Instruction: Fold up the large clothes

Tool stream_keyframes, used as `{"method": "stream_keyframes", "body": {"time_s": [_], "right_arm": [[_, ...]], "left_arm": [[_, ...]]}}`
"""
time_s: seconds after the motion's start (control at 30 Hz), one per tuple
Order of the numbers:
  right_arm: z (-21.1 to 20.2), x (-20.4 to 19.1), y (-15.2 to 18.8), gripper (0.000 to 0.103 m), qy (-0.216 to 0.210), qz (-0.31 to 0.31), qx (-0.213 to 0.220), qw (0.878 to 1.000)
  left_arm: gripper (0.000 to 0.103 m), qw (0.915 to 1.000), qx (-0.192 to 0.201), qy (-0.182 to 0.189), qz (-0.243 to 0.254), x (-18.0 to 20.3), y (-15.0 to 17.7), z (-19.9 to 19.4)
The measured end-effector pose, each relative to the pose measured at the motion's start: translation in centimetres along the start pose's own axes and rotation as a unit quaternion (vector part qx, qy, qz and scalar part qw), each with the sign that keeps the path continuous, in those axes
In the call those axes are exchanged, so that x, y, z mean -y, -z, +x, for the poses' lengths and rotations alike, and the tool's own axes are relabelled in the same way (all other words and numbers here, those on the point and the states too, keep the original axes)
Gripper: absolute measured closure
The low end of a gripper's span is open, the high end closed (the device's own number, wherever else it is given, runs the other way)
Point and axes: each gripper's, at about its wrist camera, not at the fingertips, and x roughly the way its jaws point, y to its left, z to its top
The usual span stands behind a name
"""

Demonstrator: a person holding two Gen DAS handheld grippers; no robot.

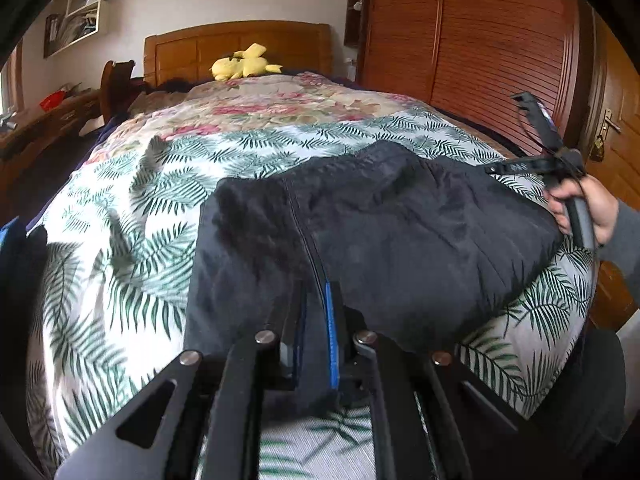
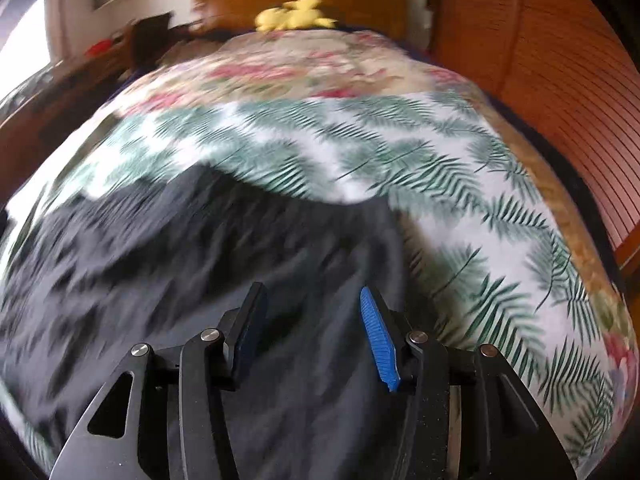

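Left gripper (image 1: 316, 320) fingers clamped on near edge of dark navy fabric garment (image 1: 400, 232); right gripper (image 2: 316, 320) fingers parted, empty, above garment on bed's leaf-print cover (image 2: 460, 200).

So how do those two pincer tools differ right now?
The left gripper is shut on the near edge of the dark garment; the right gripper stands open with nothing between its fingers. The left sits low at the cloth; the right hovers above it, its view blurred. Both have black fingers with blue pads, aimed toward the headboard.
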Motion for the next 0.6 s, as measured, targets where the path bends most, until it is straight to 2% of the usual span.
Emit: {"method": "stream_keyframes", "body": {"time_s": [0.17,0.4,0.6], "right_arm": [[-2.3,-3.3,3.5,0.053,-0.051,-0.032,0.005,0.998],[-4.2,-9.4,7.3,0.053,-0.124,-0.082,0.026,0.989],[-4.7,-12.4,9.1,0.053,-0.157,-0.093,0.047,0.982]], "left_arm": [[0.096,0.9997,-0.009,-0.018,-0.016,0.6,1.3,-0.7],[0.094,0.9975,-0.026,-0.055,-0.038,0.2,2.7,-1.2],[0.089,0.9939,-0.034,-0.090,-0.055,-1.4,3.5,-2.1]]}}
